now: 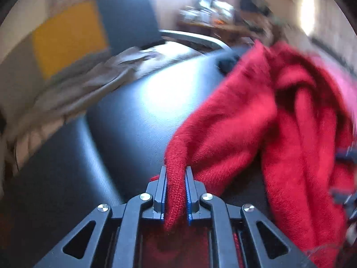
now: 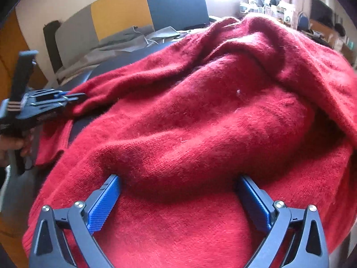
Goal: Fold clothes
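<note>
Red fuzzy knit sweater (image 2: 200, 122) lay bunched in a heap on the dark glossy worktop (image 1: 133, 116). Right wrist view showed the whole mound, running left-right across frame, with deep folds; no clear front or neck end could be told. Left wrist view showed only its edge: a narrow ribbed strip ran from the heap straight back between the left gripper (image 1: 176, 178) fingers, which were clamped together on it. Right gripper (image 2: 178, 192) fingers stood wide apart, tips pressed into the knit, a fold between them, not pinched. Right view also caught the left gripper from the side. Grey crumpled cloth (image 1: 89, 82) lay beyond on the worktop's far side.
</note>
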Action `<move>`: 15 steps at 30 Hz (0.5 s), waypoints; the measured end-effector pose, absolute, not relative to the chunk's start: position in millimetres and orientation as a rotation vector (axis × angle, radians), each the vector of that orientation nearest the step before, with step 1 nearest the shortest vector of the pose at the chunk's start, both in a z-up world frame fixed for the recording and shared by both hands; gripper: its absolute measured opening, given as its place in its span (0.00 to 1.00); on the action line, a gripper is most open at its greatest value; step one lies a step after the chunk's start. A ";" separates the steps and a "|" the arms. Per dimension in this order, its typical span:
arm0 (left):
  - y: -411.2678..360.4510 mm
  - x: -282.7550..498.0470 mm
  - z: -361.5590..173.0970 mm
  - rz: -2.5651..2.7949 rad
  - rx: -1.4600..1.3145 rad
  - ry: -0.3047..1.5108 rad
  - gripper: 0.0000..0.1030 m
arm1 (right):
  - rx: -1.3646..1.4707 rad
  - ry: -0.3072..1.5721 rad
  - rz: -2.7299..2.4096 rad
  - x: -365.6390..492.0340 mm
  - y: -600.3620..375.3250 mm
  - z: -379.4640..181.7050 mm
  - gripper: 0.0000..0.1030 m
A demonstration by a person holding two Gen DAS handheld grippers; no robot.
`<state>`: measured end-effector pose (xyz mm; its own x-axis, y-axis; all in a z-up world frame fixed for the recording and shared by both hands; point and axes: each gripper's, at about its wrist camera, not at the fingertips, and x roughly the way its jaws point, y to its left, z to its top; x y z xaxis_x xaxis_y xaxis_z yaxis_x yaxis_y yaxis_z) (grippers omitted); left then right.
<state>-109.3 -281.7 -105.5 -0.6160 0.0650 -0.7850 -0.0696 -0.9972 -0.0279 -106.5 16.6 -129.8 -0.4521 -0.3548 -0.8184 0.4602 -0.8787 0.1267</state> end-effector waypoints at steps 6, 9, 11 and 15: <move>-351.9 -33.7 -82.6 2.913 -1.270 -0.361 0.11 | 1.273 0.215 -2.228 -94.1 -18.6 -128.6 1.00; -385.9 17.6 -68.8 2.997 -1.228 -0.488 0.11 | 1.241 0.251 -2.159 -77.0 -43.7 -128.0 1.00; -401.5 50.4 -58.8 3.053 -1.209 -0.534 0.11 | 1.206 0.287 -2.115 -61.2 -62.5 -128.1 1.00; -429.7 107.4 -38.4 3.161 -1.174 -0.601 0.11 | 1.125 0.410 -2.021 -20.7 -103.8 -129.3 1.00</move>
